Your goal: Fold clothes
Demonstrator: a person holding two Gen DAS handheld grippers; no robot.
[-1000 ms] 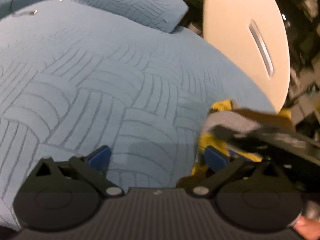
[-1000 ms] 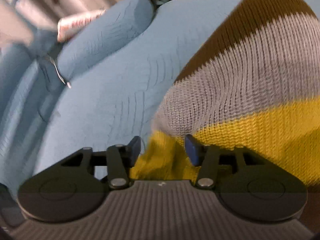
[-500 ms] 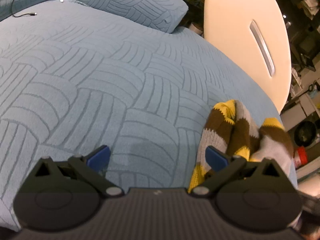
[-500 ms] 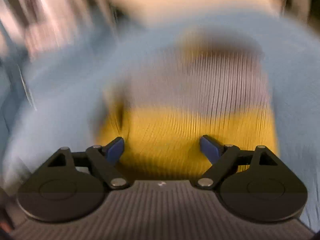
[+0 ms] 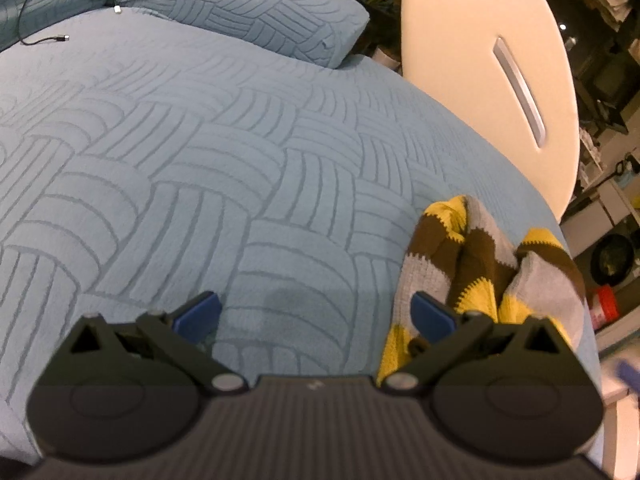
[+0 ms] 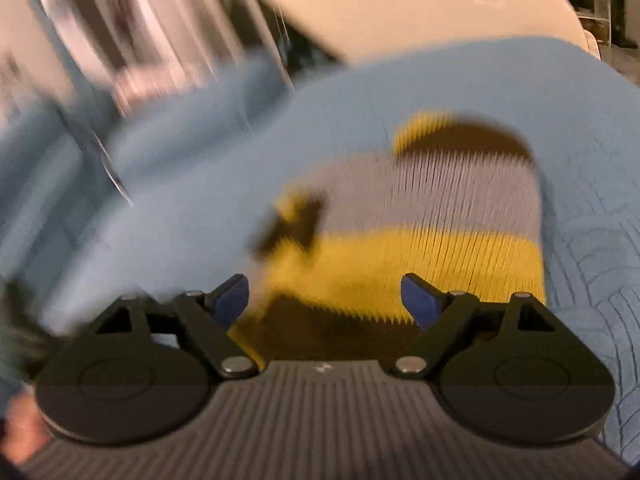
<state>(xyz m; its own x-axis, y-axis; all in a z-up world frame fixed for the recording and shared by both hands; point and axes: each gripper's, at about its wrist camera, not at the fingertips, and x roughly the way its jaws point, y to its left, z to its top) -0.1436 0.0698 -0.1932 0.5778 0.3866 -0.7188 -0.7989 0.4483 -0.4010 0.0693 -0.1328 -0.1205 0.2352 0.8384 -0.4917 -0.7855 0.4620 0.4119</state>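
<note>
1. one wide blue bedspread (image 5: pixel 208 168) carries everything.
2. striped knit sweater (image 5: pixel 484 264) lies bunched at its right edge, released, apparently between folds.
3. right gripper (image 6: pixel 322 300) and left gripper (image 5: pixel 316 316): jaws wide, empty; next likely needs regripping an edge.

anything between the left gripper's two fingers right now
Only bare blue bedspread shows between the left gripper fingers in the left wrist view; the striped knit lies just outside its right-hand finger.

Striped knit garment (image 5: pixel 476 264) in yellow, brown & grey bands on a pale blue bedspread (image 5: pixel 200 160) w/ woven-basket line pattern, matching blue pillow (image 5: pixel 248 12) beyond it, cream cabinet door (image 5: pixel 480 60) beside the bedspread.
</note>
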